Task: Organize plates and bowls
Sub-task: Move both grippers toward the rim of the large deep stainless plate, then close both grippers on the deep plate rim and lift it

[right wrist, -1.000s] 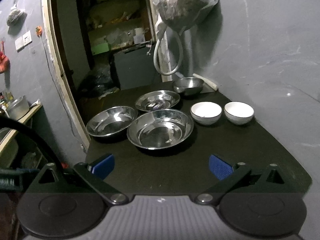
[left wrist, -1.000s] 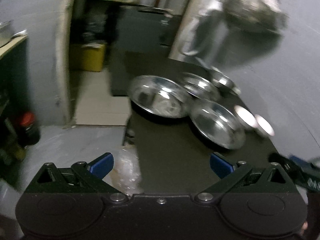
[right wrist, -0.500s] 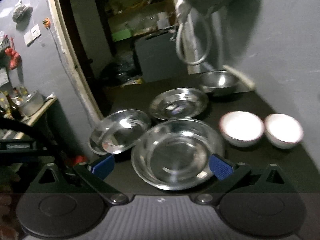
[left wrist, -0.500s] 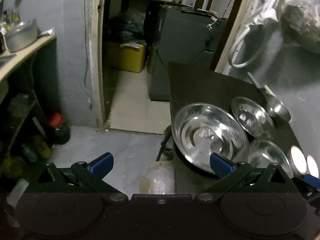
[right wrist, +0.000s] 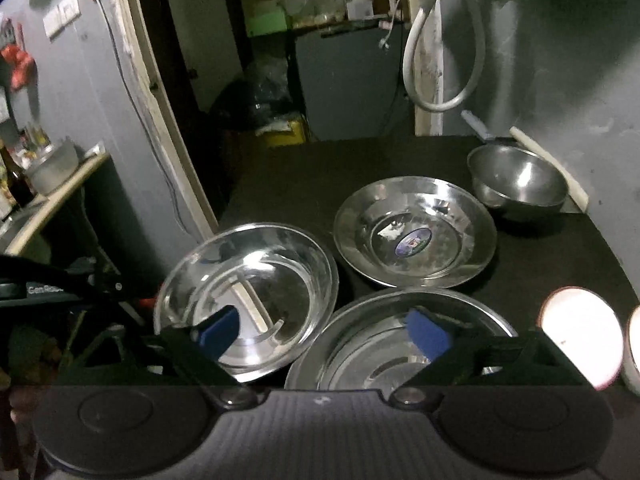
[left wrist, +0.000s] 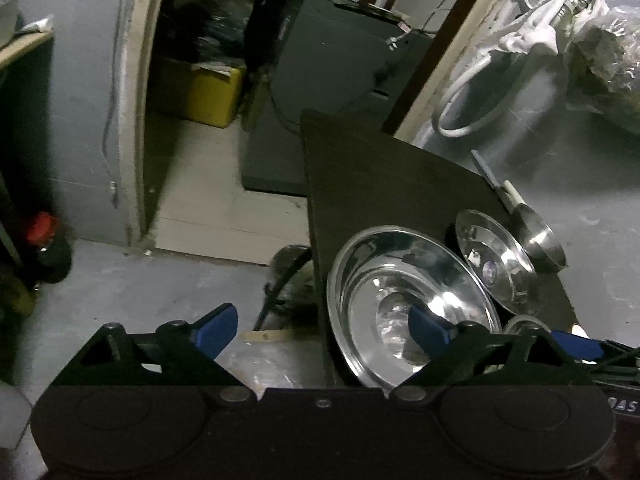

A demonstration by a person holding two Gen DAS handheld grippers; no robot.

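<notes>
- The dark worktop (right wrist: 560, 252) fills the middle of the right wrist view; its left edge runs down past the left steel bowl (right wrist: 246, 300), whose rim sits at or just over that edge
- In the left wrist view the worktop (left wrist: 372, 184) is a wedge right of centre, its near-left edge dropping to grey floor (left wrist: 160, 288) that takes up the lower left
- Bare worktop lies in the upper middle of the right wrist view, behind the dishes; the wall closes the right side
- Dishes: big bowl (right wrist: 384, 344) at lower centre, rim plate (right wrist: 416, 232) behind it, small steel bowl (right wrist: 518, 180) at upper right by the wall, white bowl (right wrist: 580, 340) at the right edge
- Left gripper (left wrist: 324, 330): jaws wide open, holding nothing, one finger over the floor, the other over the left steel bowl (left wrist: 412, 304)
- Right gripper (right wrist: 324, 330): jaws wide open and empty, one finger over each near bowl
- Against half a second ago both cameras are closer and lower: the dishes loom larger, the second white bowl is nearly cut off at the right, and the left steel bowl now reaches the left gripper's finger
</notes>
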